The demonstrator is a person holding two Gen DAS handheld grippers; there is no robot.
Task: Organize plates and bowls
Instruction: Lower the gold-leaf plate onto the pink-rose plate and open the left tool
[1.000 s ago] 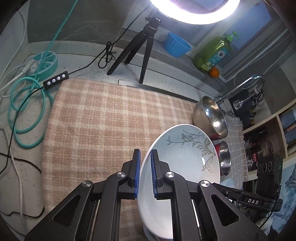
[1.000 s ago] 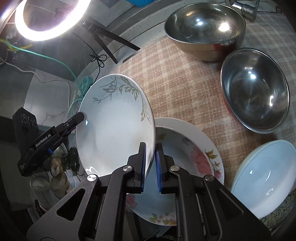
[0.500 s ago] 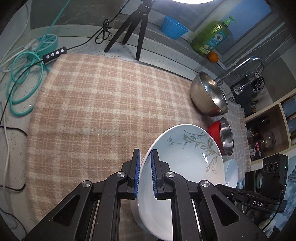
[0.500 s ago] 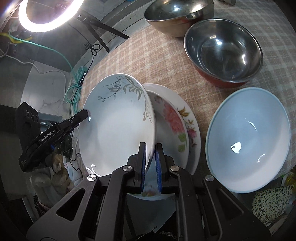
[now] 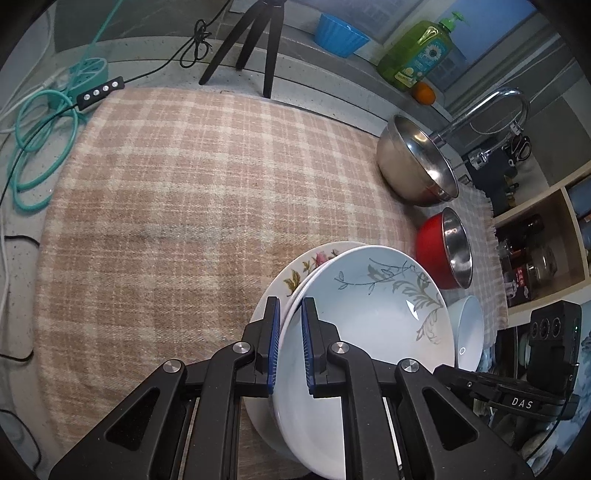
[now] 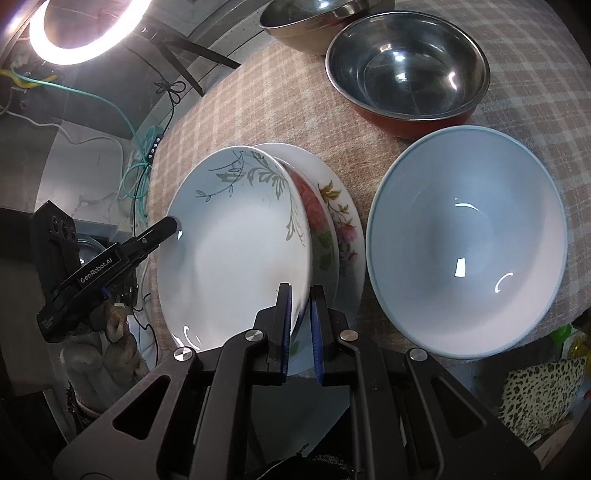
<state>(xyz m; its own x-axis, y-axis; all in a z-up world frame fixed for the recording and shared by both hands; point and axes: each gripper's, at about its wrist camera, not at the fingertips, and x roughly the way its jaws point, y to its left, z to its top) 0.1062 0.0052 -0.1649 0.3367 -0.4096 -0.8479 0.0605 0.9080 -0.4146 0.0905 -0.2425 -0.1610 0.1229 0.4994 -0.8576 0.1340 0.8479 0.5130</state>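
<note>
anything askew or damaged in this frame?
Only the leaf-pattern plate: it sits tilted over the floral plate, not flat, with the left gripper and right gripper both on its rim. No chips or spills visible.

A plaid cloth covers the worktop. At its far edge stands a black tripod, with a lit ring light on it in the right wrist view. Far left lie a coiled teal cable and a black inline switch. Far right on the ledge sit a blue cup, a green soap bottle and an orange, near a chrome tap.
</note>
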